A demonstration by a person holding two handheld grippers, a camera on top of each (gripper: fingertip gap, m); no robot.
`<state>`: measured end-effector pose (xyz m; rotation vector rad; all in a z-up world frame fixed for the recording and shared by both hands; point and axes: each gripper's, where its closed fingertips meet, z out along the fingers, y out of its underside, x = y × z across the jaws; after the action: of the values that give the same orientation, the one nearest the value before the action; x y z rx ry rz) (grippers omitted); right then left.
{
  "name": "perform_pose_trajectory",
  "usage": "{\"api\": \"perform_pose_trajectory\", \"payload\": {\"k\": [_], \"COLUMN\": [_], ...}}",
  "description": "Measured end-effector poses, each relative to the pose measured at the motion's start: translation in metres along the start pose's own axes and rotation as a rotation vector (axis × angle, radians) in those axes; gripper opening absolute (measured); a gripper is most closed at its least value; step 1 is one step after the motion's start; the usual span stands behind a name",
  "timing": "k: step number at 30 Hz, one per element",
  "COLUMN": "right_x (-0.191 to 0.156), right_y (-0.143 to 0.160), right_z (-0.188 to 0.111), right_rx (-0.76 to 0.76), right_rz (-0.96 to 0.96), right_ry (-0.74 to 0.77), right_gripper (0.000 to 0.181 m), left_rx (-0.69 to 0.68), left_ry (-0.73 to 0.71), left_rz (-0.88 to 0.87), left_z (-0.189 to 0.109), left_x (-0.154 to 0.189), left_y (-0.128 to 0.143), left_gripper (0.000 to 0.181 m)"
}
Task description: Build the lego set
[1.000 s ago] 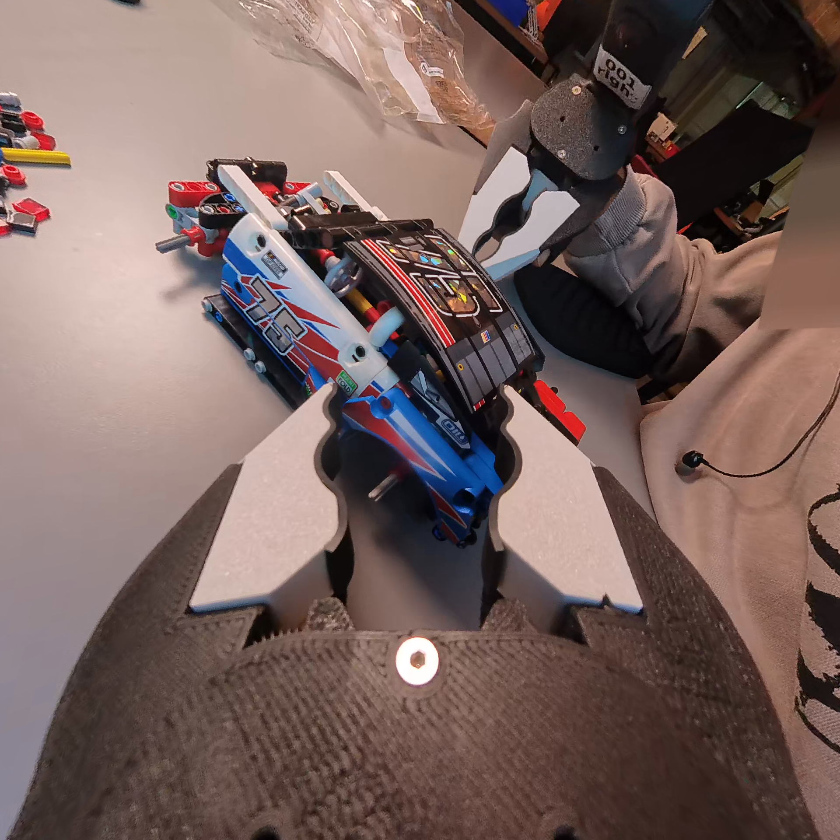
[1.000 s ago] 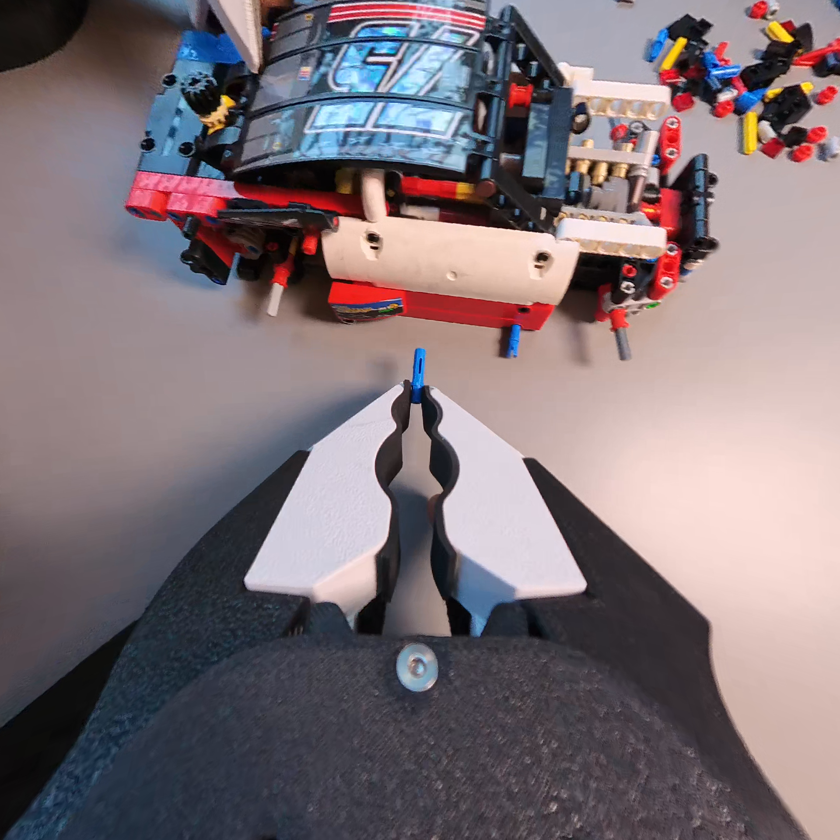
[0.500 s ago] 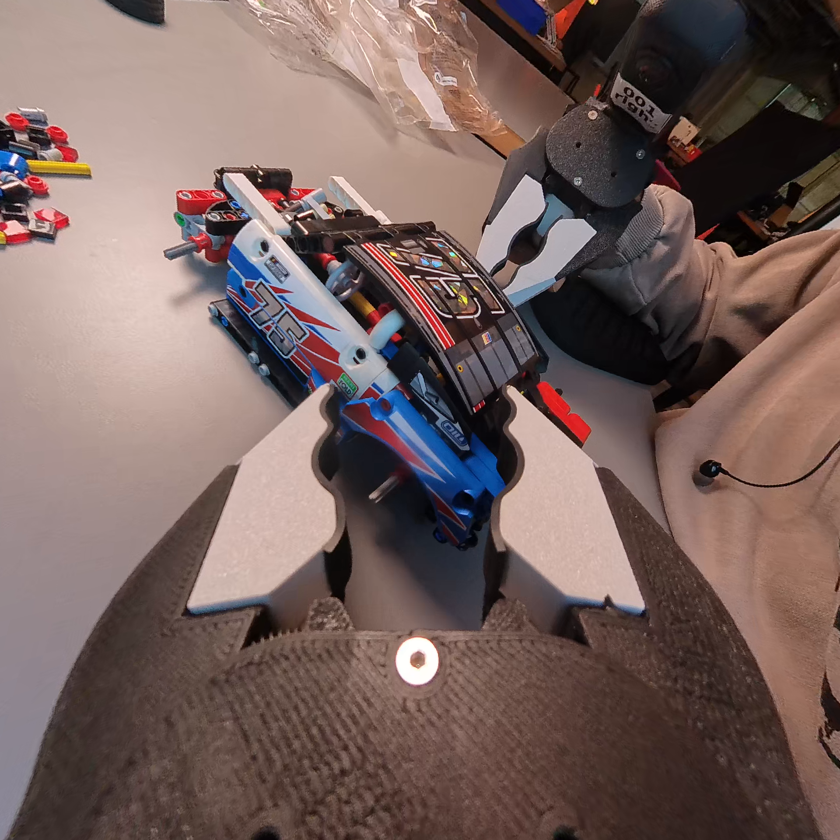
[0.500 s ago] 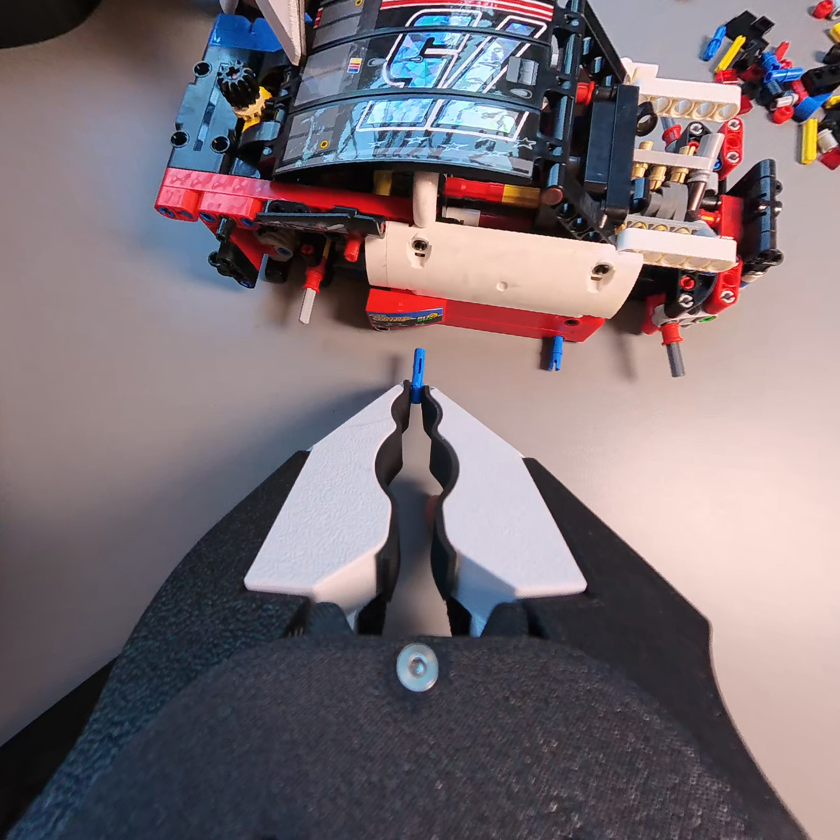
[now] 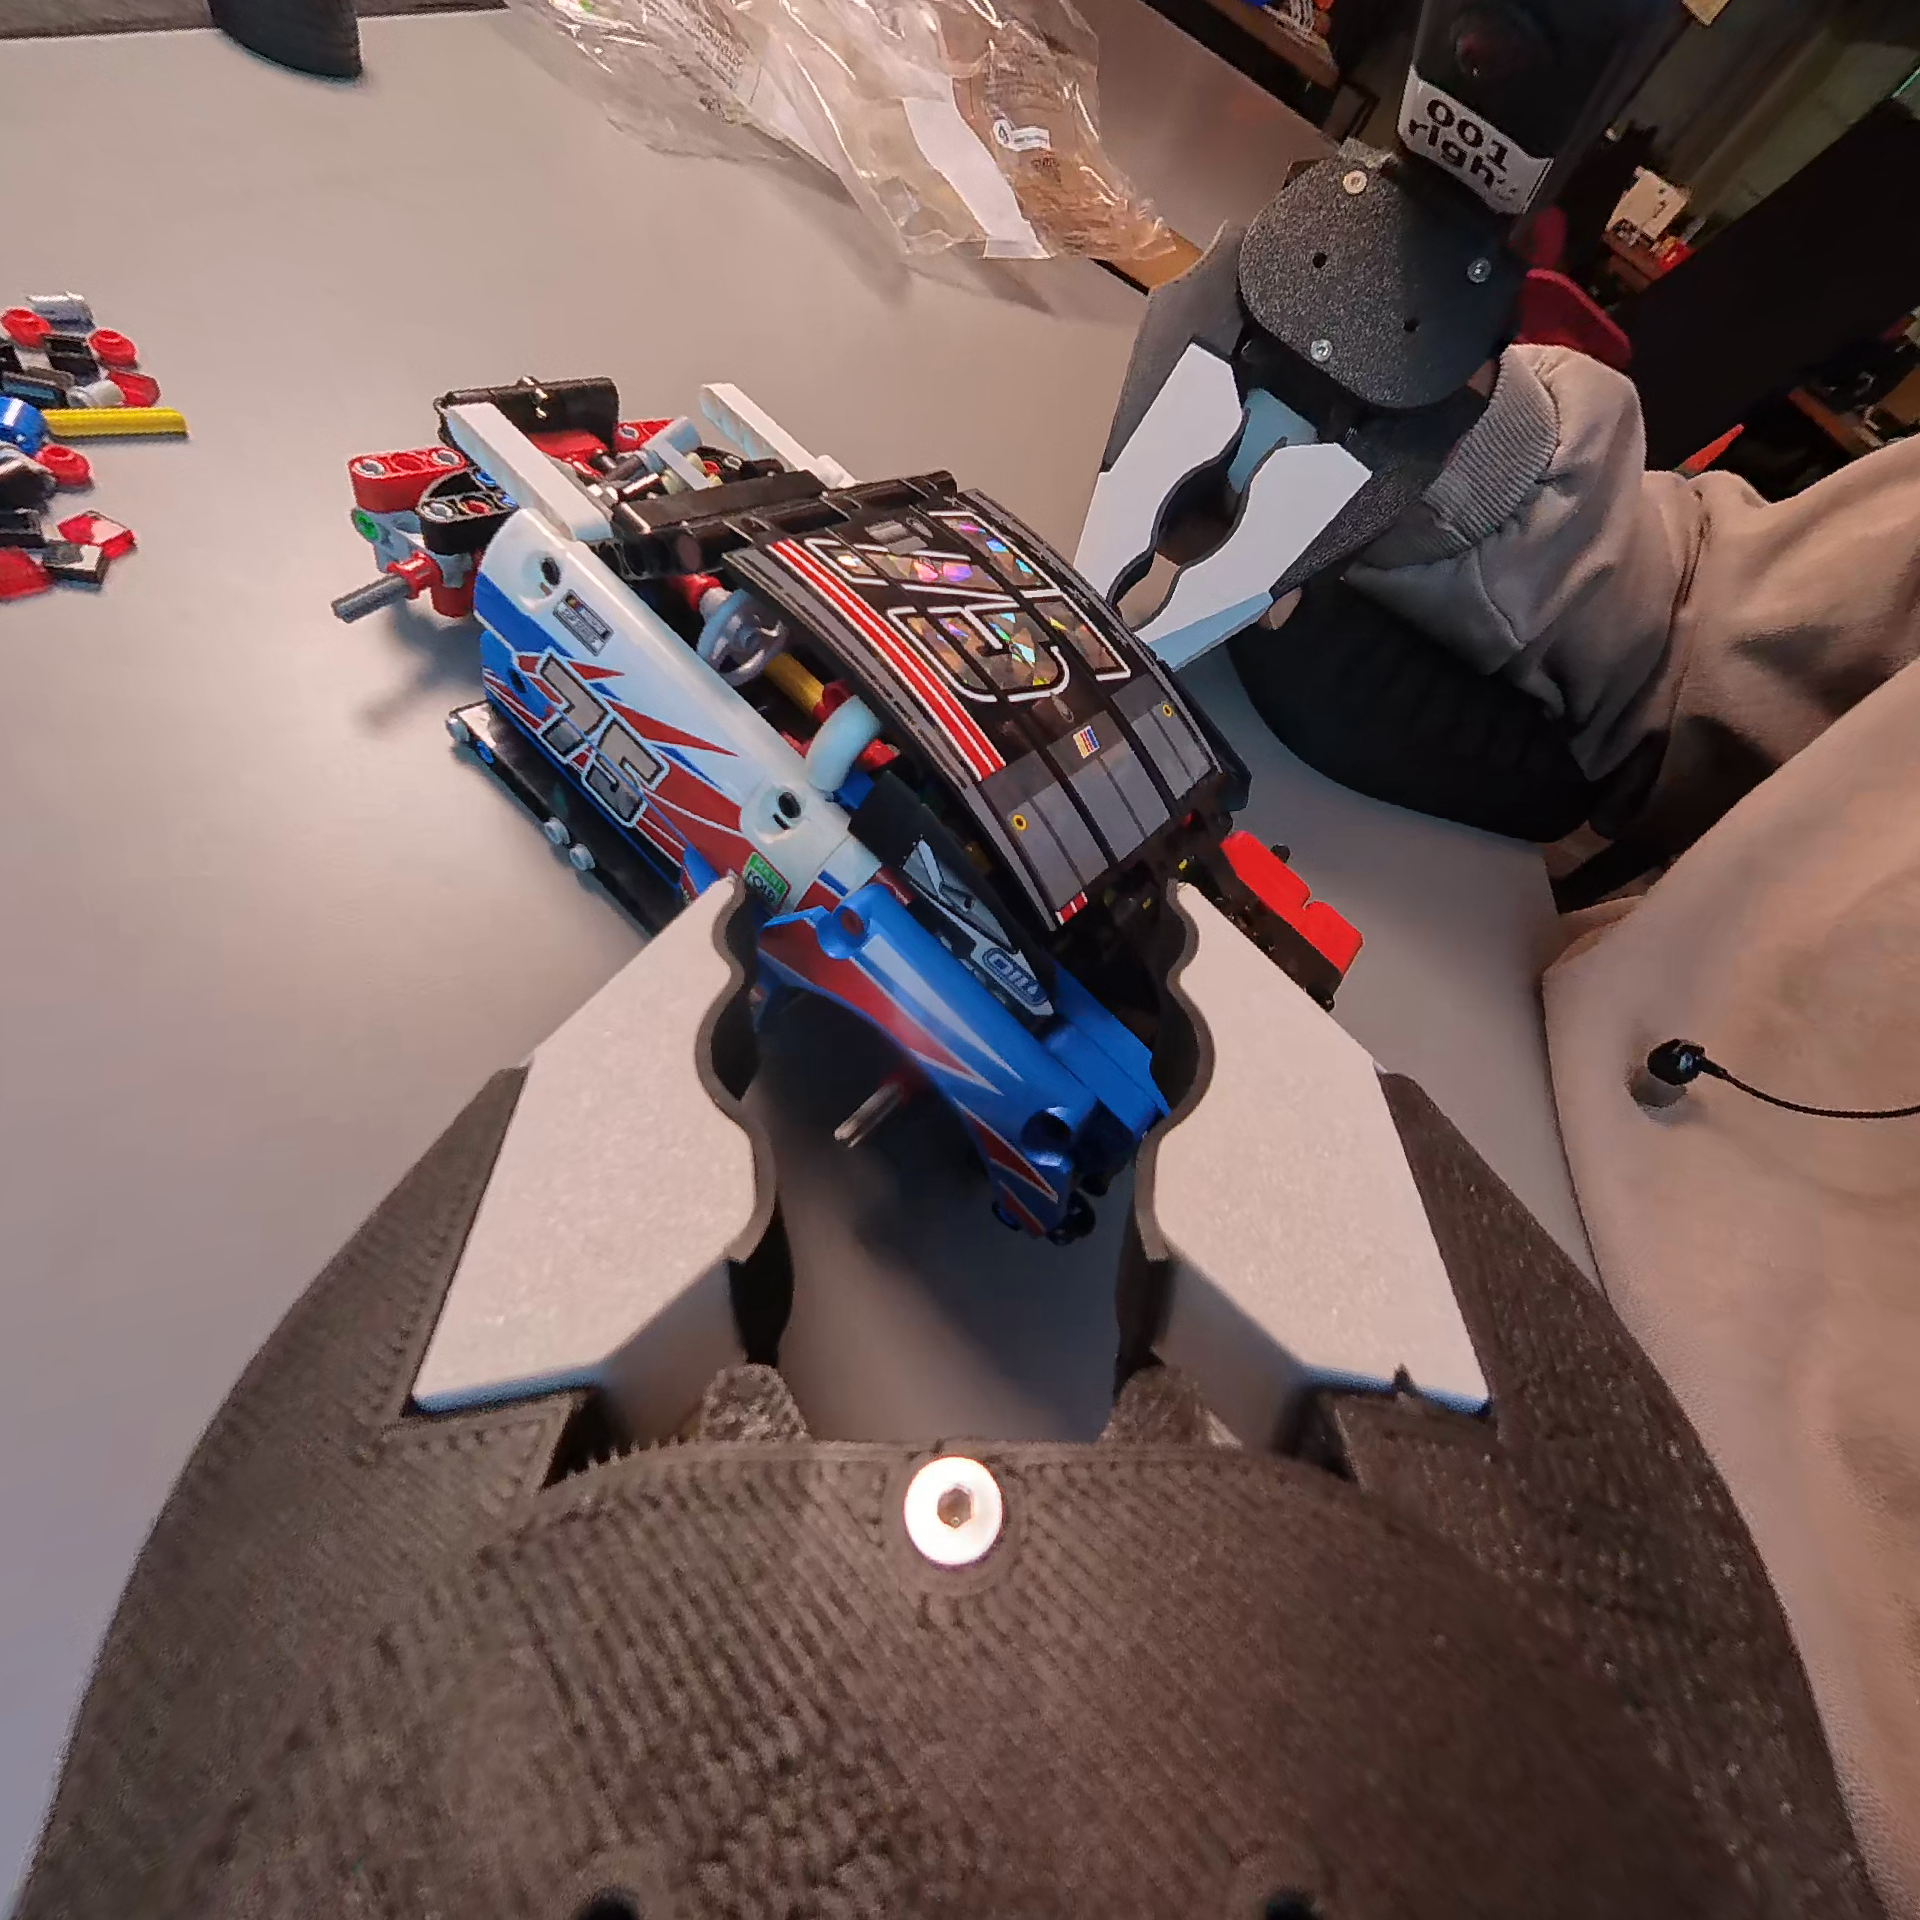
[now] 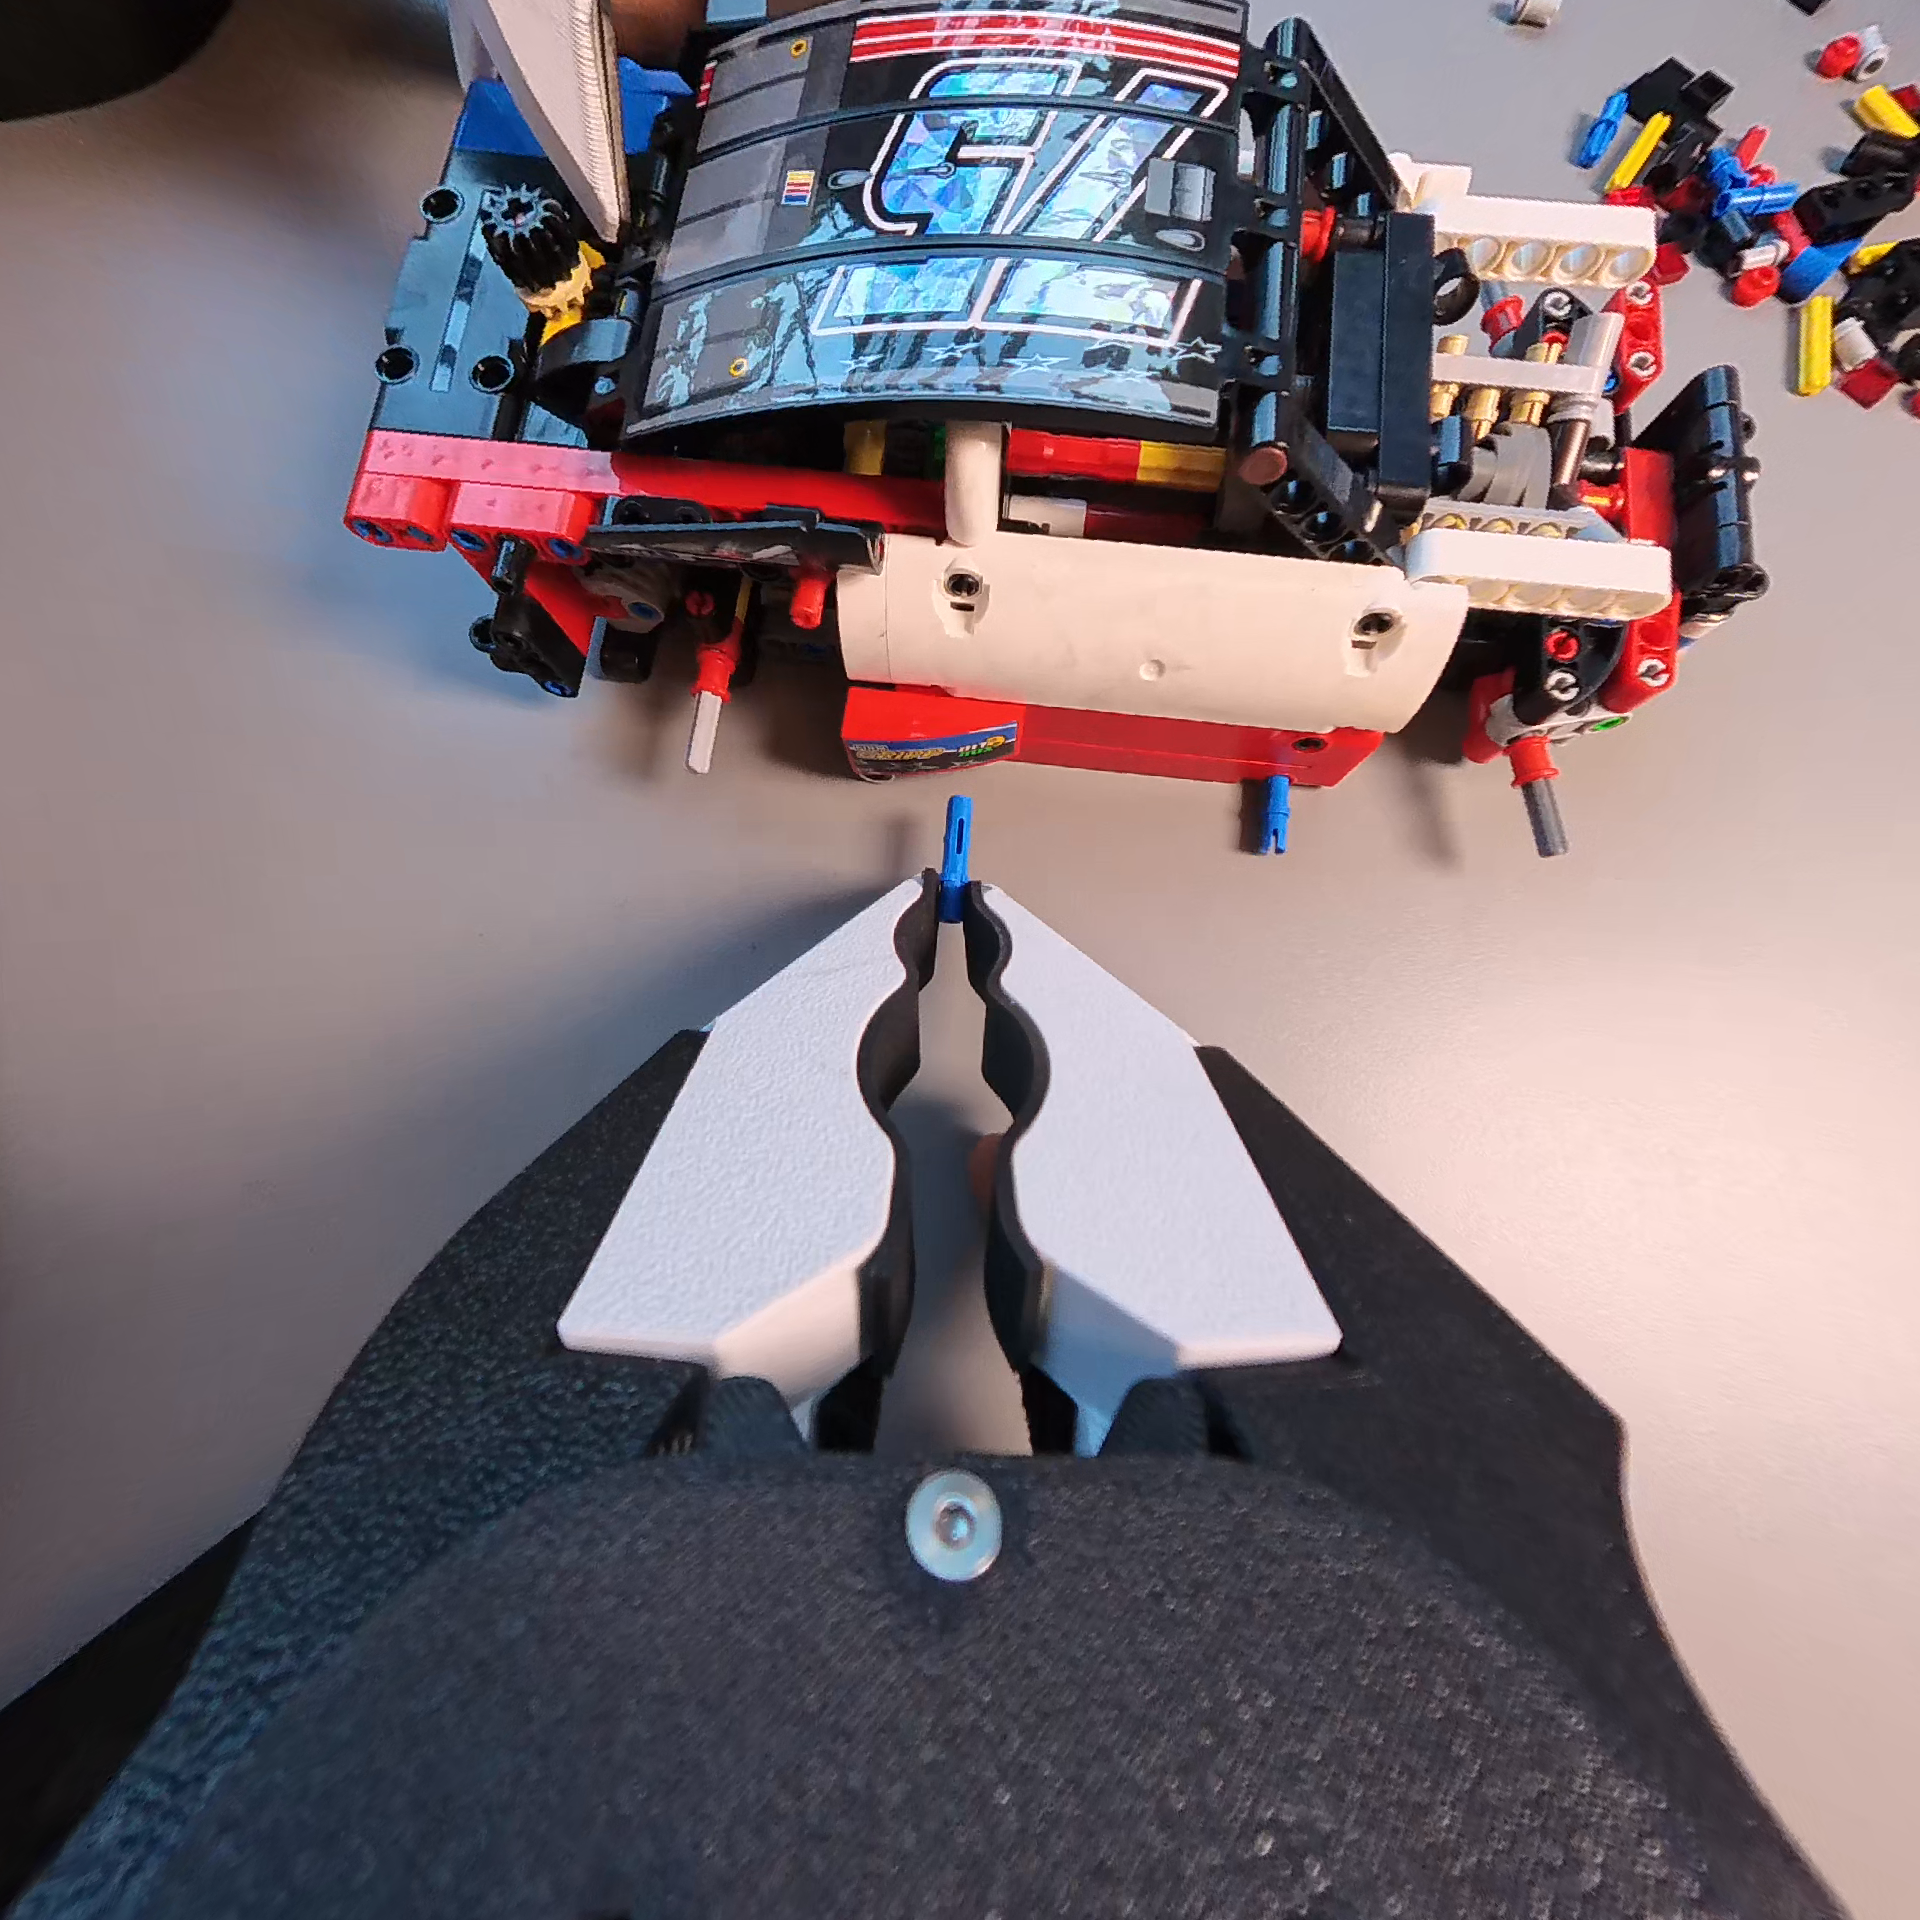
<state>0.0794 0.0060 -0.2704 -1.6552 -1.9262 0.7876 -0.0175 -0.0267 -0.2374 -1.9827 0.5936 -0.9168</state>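
The partly built lego car (image 5: 831, 675), with blue-white side panels and a black roof, lies on the grey table (image 5: 260, 831). My left gripper (image 5: 956, 914) grips the car's blue front end between its fingers. One of its fingers (image 6: 551, 94) shows in the right wrist view at the car's front. My right gripper (image 6: 951, 894) is shut on a small blue pin (image 6: 956, 842), held just short of the red side beam (image 6: 1143, 743) of the car (image 6: 1039, 312). A second blue pin (image 6: 1270, 816) sticks out of that beam. The right gripper (image 5: 1174, 613) also shows behind the car.
Loose small pieces lie in a pile beyond the car's rear (image 6: 1766, 208) and at the left (image 5: 62, 457). Clear plastic bags (image 5: 883, 135) lie at the table's far side. A person's sleeve (image 5: 1558, 582) rests by the table edge at the right.
My right gripper has moved closer to the car's side and toward its front, still holding the blue pin. My left gripper keeps its hold on the car.
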Motion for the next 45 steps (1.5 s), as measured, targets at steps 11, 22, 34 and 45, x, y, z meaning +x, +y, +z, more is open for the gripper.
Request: {"api": "perform_pose_trajectory", "payload": {"k": [11, 22, 34, 45], "right_x": [0.0, -0.001, -0.004, -0.004], "right_y": [0.0, 0.002, 0.005, 0.005], "right_z": [0.001, 0.002, 0.005, 0.006], "right_rx": [-0.002, -0.03, -0.097, -0.109], "right_rz": [-0.017, -0.061, -0.126, -0.137], "right_ry": [0.008, 0.046, 0.078, 0.092], "right_gripper": [0.002, 0.002, 0.002, 0.001], "left_rx": [0.0, 0.002, -0.165, -0.301], "left_ry": [-0.01, -0.072, -0.124, -0.376], "left_rz": [-0.009, 0.032, 0.107, 0.256], "left_z": [0.0, -0.002, -0.008, -0.001], "left_x": [0.0, -0.001, 0.024, 0.004], "left_y": [0.0, -0.005, 0.019, 0.048], "left_gripper": [0.074, 0.077, 0.105, 0.087]}}
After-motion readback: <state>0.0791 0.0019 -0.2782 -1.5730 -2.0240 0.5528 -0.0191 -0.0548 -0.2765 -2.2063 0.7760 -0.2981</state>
